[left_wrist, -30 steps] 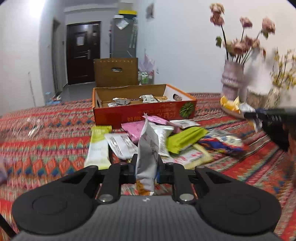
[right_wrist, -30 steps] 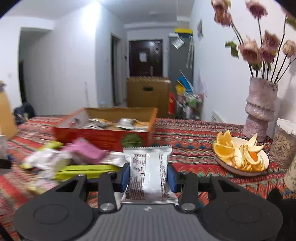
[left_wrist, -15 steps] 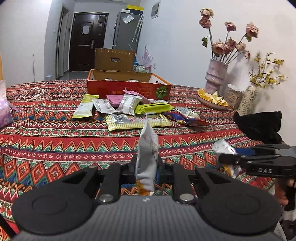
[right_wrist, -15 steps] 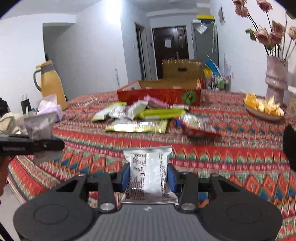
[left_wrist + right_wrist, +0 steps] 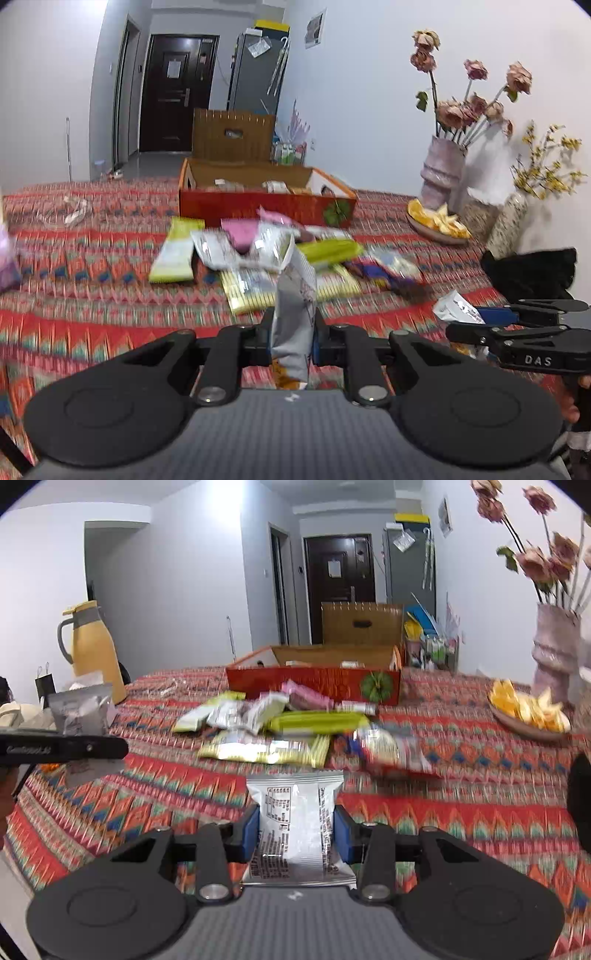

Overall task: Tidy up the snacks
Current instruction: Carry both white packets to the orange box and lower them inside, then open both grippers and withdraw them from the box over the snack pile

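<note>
Showing only rightward: yellow jug [image 5: 94, 650].

Domestic interior, a lived-in home: dark entrance door [image 5: 173, 92] beyond a hallway, tall refrigerator [image 5: 255, 70], bench under a patterned cloth [image 5: 92, 295], vase of dried roses [image 5: 441, 173], plate of orange slices [image 5: 528, 710], yellow thermos jug [image 5: 94, 650].

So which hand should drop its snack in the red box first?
Probably the right. Both grippers hold a packet, but the right gripper points straight at the red box, its white packet lying flat. The left gripper pinches its grey packet edge-on.
</note>
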`<state>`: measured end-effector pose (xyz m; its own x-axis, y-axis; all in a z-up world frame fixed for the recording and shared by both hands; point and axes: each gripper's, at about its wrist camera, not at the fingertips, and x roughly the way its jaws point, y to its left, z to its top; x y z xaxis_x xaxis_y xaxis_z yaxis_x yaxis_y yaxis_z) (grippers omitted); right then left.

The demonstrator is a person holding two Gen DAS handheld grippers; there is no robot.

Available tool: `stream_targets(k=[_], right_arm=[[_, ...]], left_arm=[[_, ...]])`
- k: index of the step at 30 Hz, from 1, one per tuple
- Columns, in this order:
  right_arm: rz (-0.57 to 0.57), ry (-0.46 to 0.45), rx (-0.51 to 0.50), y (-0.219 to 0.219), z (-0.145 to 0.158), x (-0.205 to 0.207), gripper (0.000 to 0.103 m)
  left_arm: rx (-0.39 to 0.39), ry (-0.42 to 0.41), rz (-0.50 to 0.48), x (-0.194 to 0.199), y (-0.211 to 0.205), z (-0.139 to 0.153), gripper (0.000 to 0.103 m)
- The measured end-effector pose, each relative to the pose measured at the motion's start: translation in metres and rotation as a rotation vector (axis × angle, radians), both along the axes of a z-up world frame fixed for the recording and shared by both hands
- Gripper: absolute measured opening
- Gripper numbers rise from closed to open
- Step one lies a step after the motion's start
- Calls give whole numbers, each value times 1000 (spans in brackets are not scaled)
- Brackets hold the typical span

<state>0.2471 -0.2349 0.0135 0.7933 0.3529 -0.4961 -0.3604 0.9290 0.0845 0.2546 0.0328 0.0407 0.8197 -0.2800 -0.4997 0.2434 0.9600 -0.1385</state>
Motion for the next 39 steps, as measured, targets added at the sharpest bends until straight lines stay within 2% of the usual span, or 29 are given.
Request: stream_targets(k=[3, 8, 13, 15, 18, 21, 25, 27, 29, 31, 32, 39], right_arm=[[20, -49, -22, 8, 15, 31, 41], [49, -122, -4, 10, 45, 101, 41], [74, -110, 51, 21, 71, 207, 41], [77, -71, 72, 29, 76, 258, 41], [61, 50, 142, 40, 74, 341, 41], [5, 165, 159, 56, 59, 419, 41], [-62, 276, 148, 75, 29, 486, 41], [-87, 304, 163, 83, 17, 505, 42], [-83, 321, 140, 96, 8, 517, 48], [-108, 309, 139, 102, 4, 521, 70], [-114, 295, 145, 102, 3, 519, 71], [-103, 283, 138, 88, 12, 505, 69]], left_arm=[[22, -5, 28, 35, 2, 14, 17], [32, -50, 55, 105, 8, 42, 17], [59, -80, 80, 204, 12, 68, 17], [61, -68, 99, 250, 12, 72, 17], [113, -19, 128, 326, 7, 64, 18], [171, 67, 163, 393, 5, 42, 18], [250, 167, 190, 459, 4, 4, 18], [283, 167, 230, 477, 3, -8, 19], [288, 182, 223, 492, 4, -15, 30], [287, 176, 224, 496, 4, -16, 51], [284, 159, 228, 495, 7, -16, 56], [250, 113, 184, 465, 16, 2, 59]])
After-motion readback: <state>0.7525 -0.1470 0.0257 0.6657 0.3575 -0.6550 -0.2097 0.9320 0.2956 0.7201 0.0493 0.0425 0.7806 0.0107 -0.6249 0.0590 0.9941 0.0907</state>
